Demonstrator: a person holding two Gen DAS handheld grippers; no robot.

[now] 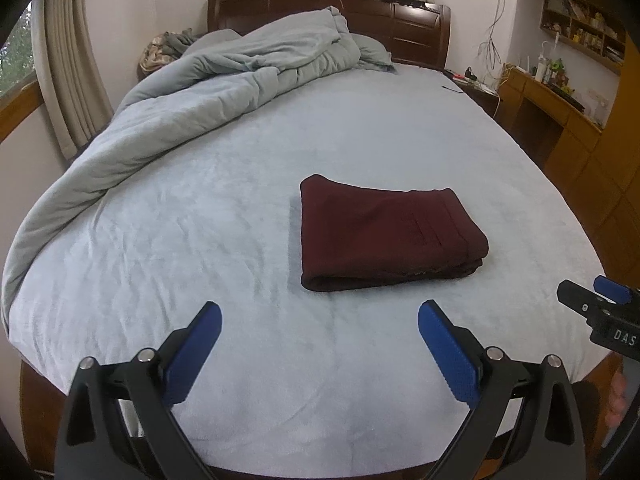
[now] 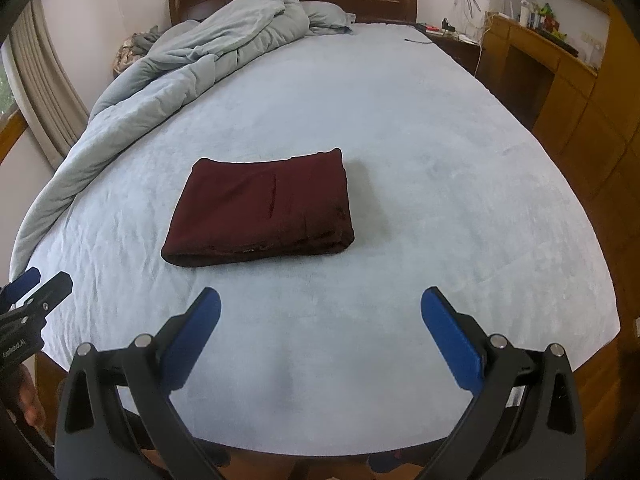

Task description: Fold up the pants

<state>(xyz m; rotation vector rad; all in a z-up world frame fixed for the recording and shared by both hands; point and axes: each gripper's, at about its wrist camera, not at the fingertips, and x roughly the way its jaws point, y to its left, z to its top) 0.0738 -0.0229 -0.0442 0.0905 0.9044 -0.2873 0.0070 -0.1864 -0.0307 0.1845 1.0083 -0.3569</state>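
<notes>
The dark maroon pants lie folded into a compact rectangle on the light blue bed sheet; they also show in the right wrist view. My left gripper is open and empty, held above the near edge of the bed, short of the pants and a little to their left. My right gripper is open and empty, also near the bed's front edge, short of the pants and to their right. Each gripper shows at the edge of the other's view.
A rumpled grey-blue duvet lies along the left and far side of the bed. A dark wooden headboard stands behind. A wooden desk with shelves stands at the right. Curtains hang at the left.
</notes>
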